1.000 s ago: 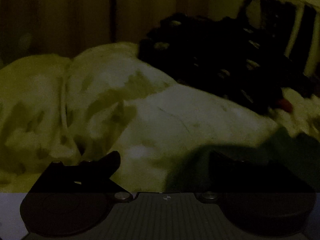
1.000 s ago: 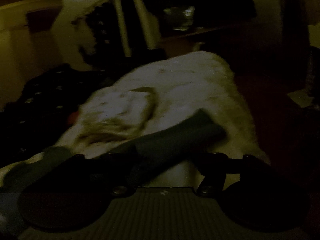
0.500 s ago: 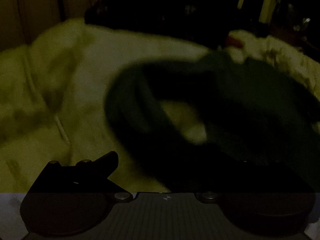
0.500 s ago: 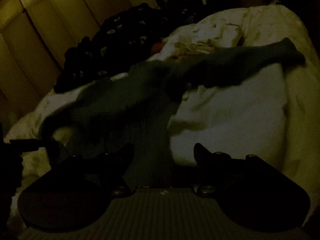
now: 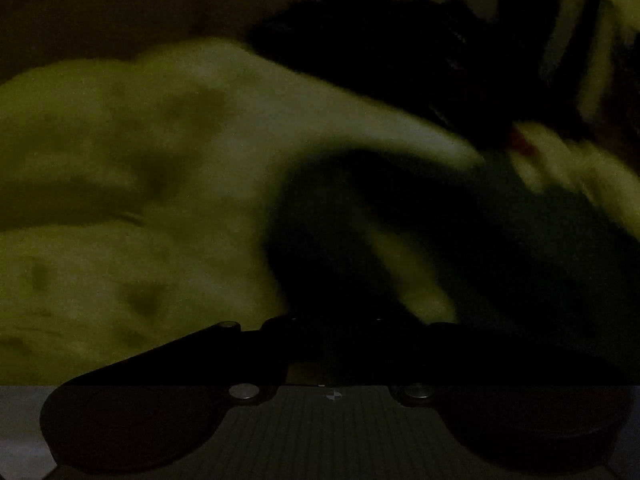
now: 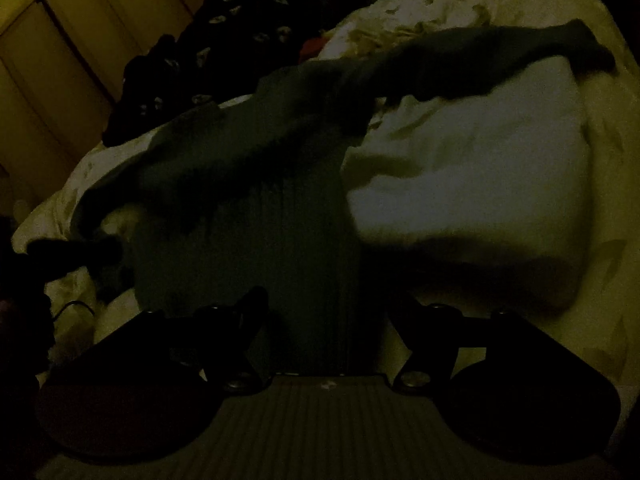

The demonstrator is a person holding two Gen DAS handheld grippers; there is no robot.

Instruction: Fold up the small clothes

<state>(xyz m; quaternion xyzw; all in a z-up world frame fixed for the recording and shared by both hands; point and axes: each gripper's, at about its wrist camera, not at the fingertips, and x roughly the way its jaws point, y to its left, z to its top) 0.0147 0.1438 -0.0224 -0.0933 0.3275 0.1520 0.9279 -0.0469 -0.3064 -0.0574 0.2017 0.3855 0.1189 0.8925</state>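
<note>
The scene is very dark. A dark grey-green long-sleeved garment (image 6: 280, 184) lies spread on a white bed cover (image 6: 480, 184), one sleeve (image 6: 500, 56) reaching to the far right. My right gripper (image 6: 324, 304) is open, its fingers (image 6: 252, 304) apart over the garment's lower part. In the left wrist view the same garment (image 5: 500, 248) is bunched in front of my left gripper (image 5: 340, 332), whose fingers have closed together on its dark cloth. The other gripper shows as a dark shape at the left edge of the right wrist view (image 6: 72, 252).
A black patterned garment (image 6: 208, 40) lies in a heap at the far side of the bed, also in the left wrist view (image 5: 380, 52). A small red item (image 6: 312, 46) sits beside it. Pale panelled doors (image 6: 60, 40) stand beyond the bed. The cover is rumpled (image 5: 100, 160).
My left gripper has gone from open to shut on the dark garment. My right gripper, shut on the sleeve a second ago, has let go and stays open above the spread garment.
</note>
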